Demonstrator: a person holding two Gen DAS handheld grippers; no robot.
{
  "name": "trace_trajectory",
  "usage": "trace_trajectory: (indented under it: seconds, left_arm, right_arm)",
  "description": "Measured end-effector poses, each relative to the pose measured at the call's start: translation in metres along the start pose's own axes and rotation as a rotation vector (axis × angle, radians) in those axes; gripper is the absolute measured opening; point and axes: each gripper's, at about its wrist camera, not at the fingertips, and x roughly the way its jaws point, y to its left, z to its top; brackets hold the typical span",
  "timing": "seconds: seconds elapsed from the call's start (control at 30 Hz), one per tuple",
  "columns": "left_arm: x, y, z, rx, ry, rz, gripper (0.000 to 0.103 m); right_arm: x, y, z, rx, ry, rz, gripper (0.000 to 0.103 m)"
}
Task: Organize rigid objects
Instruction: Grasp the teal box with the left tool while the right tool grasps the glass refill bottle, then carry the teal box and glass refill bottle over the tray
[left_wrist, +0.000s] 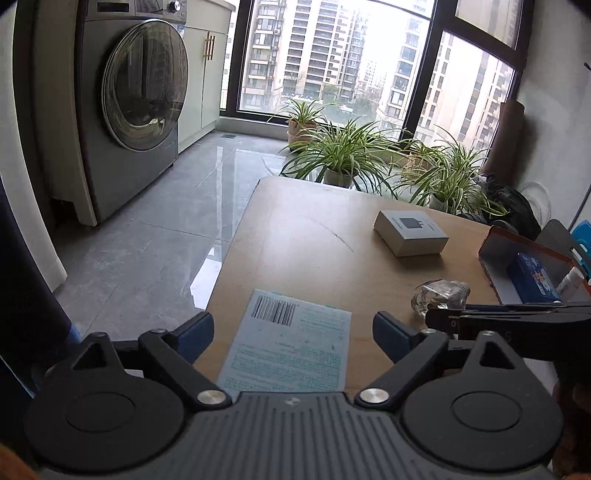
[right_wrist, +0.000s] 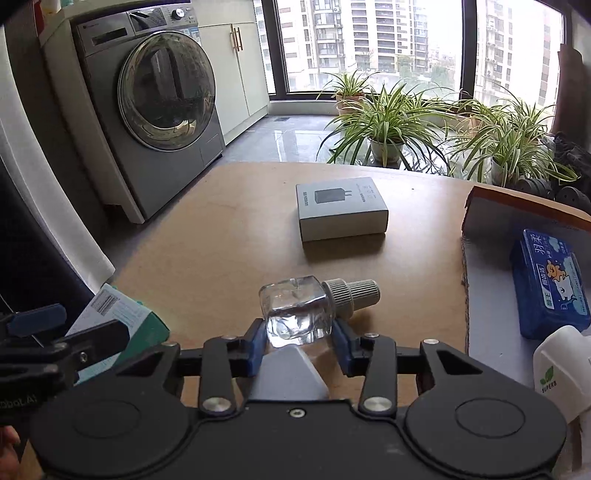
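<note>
Clear square glass bottle with ribbed grey cap (right_wrist: 295, 314) lies on its side, left of the open cardboard tray (right_wrist: 487, 266). Right gripper (right_wrist: 299, 341) pinches its base; slick glass may slip or pivot. Left gripper (left_wrist: 293, 328) gapes empty over the teal box (left_wrist: 291, 343).

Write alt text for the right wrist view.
The right claw closes its blue pads on a clear glass bottle lying on a wooden table. Behind sits a grey box; at right, a tray holds a blue packet.
</note>
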Motion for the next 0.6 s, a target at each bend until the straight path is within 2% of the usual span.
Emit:
trace_trajectory:
  seconds: [0.1,0.17,0.2,0.23,0.3,0.37,0.4,0.6]
  left_arm:
    - [0.008,-0.004,-0.008,0.035,0.029,0.007,0.098]
    - [0.013,-0.005,-0.012,0.045,0.039,0.004,0.09]
    - [0.015,-0.005,-0.013,0.046,0.039,0.004,0.079]
    - [0.017,-0.004,-0.013,0.043,0.044,0.003,0.073]
    - [0.017,0.0,-0.016,0.029,0.04,-0.01,0.073]
    - [0.015,-0.001,-0.018,0.031,0.029,-0.01,0.072]
    - [0.014,-0.001,-0.02,0.029,0.024,-0.011,0.072]
    - [0.006,0.001,-0.018,-0.015,-0.014,-0.022,0.071]
  right_arm:
    - [0.005,0.001,0.002,0.011,0.009,0.0,0.051]
    - [0.007,0.002,0.004,0.011,0.002,-0.006,0.069]
    - [0.008,0.003,0.005,0.014,-0.011,-0.013,0.081]
    - [0.009,0.004,0.006,0.017,-0.018,-0.015,0.084]
    - [0.016,0.007,0.009,0.018,-0.007,-0.027,0.084]
    - [0.022,0.009,0.008,0.015,0.004,-0.033,0.079]
    - [0.022,0.011,0.006,0.003,-0.016,-0.043,0.065]
    - [0.007,0.009,0.005,0.014,-0.065,-0.025,0.064]
